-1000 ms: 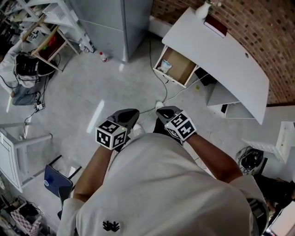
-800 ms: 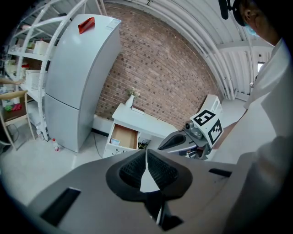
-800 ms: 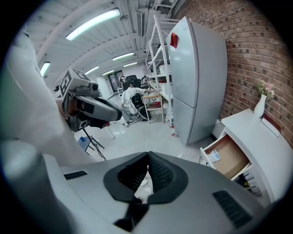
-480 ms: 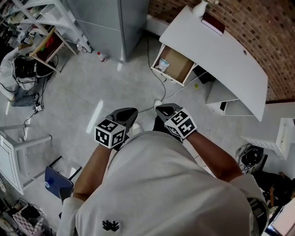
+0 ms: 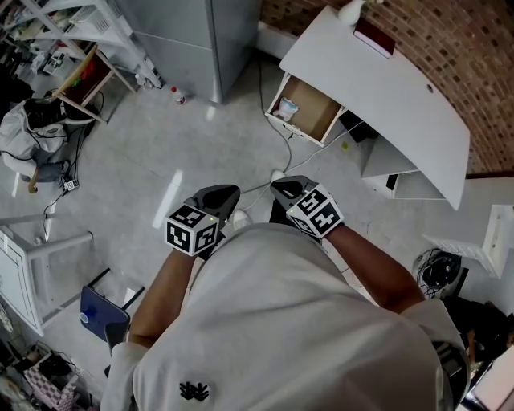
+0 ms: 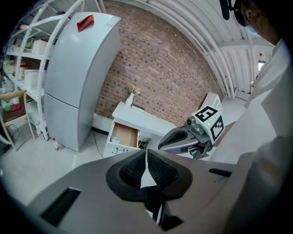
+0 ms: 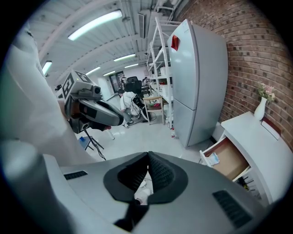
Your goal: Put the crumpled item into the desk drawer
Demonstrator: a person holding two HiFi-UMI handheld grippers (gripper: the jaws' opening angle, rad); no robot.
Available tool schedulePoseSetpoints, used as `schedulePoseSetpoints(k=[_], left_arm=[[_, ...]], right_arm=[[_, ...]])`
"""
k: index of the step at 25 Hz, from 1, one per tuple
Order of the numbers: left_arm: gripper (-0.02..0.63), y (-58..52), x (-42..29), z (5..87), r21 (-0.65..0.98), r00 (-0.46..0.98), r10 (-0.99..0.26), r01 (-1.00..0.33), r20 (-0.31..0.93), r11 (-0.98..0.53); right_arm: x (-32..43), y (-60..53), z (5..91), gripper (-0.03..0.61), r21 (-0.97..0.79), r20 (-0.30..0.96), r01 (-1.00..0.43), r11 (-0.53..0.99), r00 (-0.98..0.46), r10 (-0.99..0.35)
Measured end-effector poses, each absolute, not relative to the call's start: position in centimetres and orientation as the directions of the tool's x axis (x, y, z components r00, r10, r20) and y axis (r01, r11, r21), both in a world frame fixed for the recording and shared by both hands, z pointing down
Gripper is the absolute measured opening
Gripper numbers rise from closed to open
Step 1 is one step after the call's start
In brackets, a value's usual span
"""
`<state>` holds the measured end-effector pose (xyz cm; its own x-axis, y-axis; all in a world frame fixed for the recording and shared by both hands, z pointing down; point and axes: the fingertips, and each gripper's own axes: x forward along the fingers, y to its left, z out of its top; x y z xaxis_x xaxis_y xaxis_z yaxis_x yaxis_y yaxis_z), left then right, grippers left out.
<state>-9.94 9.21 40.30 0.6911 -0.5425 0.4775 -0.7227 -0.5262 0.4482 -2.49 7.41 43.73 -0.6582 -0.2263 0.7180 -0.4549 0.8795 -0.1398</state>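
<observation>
The white desk [image 5: 385, 96] stands against the brick wall with its drawer [image 5: 309, 112] pulled open. A pale crumpled item [image 5: 287, 109] lies in the drawer's left corner; it also shows as the crumpled item [image 7: 213, 159] in the right gripper view. My left gripper [image 5: 228, 195] and right gripper [image 5: 280, 189] are held side by side close to my chest, well short of the desk. Both are shut with nothing between the jaws. In the left gripper view the drawer [image 6: 123, 135] is straight ahead and the right gripper [image 6: 183, 139] is beside it.
A grey fridge [image 5: 197, 36] stands left of the desk, with a small bottle [image 5: 178, 98] on the floor by it. Cables [image 5: 277, 152] trail across the floor between me and the drawer. Shelving [image 5: 80, 72] and a blue chair [image 5: 100, 315] are at the left. A vase [image 5: 351, 12] is on the desk.
Both grippers stay shut in front of my chest. The head view has shifted only slightly.
</observation>
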Motion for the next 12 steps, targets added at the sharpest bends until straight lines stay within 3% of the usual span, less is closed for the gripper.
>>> schedulePoseSetpoints(k=[12], left_arm=[[0.031,7.4,-9.7,41.9,0.463,0.665,-0.548,-0.747,0.508,-0.477]], right_arm=[[-2.4,5.2,45.4,0.028,-0.164,0.727,-0.414,0.896,-0.664,-0.174]])
